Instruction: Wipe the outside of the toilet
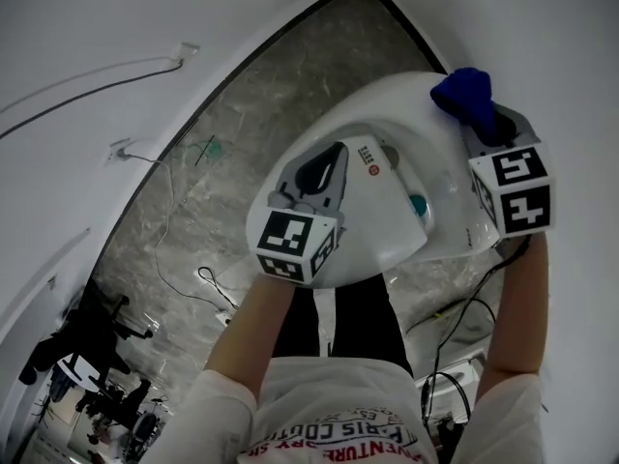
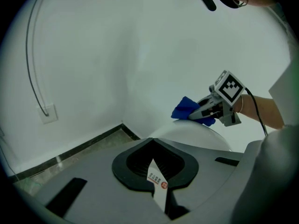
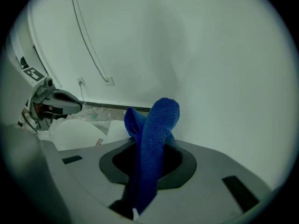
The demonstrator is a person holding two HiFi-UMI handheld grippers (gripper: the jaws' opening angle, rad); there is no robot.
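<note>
White walls (image 1: 87, 17) curve round a floor (image 1: 242, 133) of grey marbled tile with a dark skirting strip along its edge, and the white toilet (image 1: 392, 104) stands close in against the wall. A socket plate (image 2: 46, 113) sits on the wall low down, off to the toilet's left as the left gripper view shows it. The person stands over the toilet with both forearms stretched out above it. The right gripper (image 1: 484, 124) is at the toilet's far right edge, up near the wall, with its fingers clenched on a blue cloth (image 1: 462, 90). The cloth bunches out past the fingertips and lies against the rounded white top there; from the left gripper view the same cloth (image 2: 187, 108) and gripper (image 2: 205, 112) show at the crest of the toilet's curve (image 2: 196, 136). In the right gripper view the cloth (image 3: 156, 134) rises in a thick fold from between the fingers. The left gripper (image 1: 334, 158) hangs over the middle of the toilet, above a small printed label with a red dot. Its fingers are drawn together on nothing, with only a sliver between them through which that label shows. Each gripper's marker cube (image 1: 290, 245) rides at its rear, on the person's side of the toilet.
</note>
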